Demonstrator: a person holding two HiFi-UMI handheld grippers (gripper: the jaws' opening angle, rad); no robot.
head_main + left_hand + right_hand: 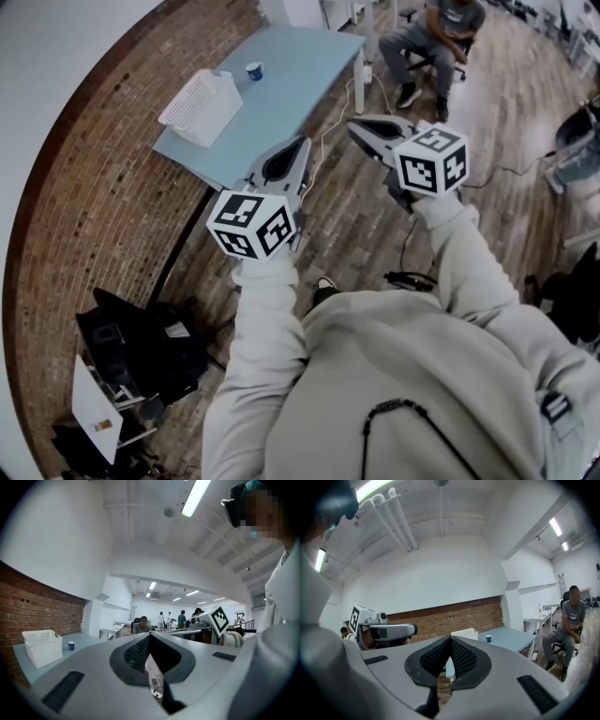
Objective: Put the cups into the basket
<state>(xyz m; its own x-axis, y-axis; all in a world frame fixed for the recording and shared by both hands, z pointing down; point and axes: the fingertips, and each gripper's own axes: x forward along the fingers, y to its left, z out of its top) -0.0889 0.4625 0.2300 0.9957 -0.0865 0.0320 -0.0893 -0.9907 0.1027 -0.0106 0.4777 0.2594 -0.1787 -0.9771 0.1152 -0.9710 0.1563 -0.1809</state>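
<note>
We are holding the left hand-held gripper (304, 143) and the right hand-held gripper (353, 127) clenched and empty, well apart from the basket (223, 105), while the cup (254, 70) is standing near it, not yet loaded.

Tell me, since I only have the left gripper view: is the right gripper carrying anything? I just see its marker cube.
Observer: No. The right gripper view shows the right gripper with its jaws shut and nothing between them.
Operator: How many cups are there to collect?
Observer: The head view shows the table from above. There is just one cup on it, blue, standing apart from the basket.
Operator: Anything in the way down low?
Observer: A white cable trails from the table's end across the floor.
</note>
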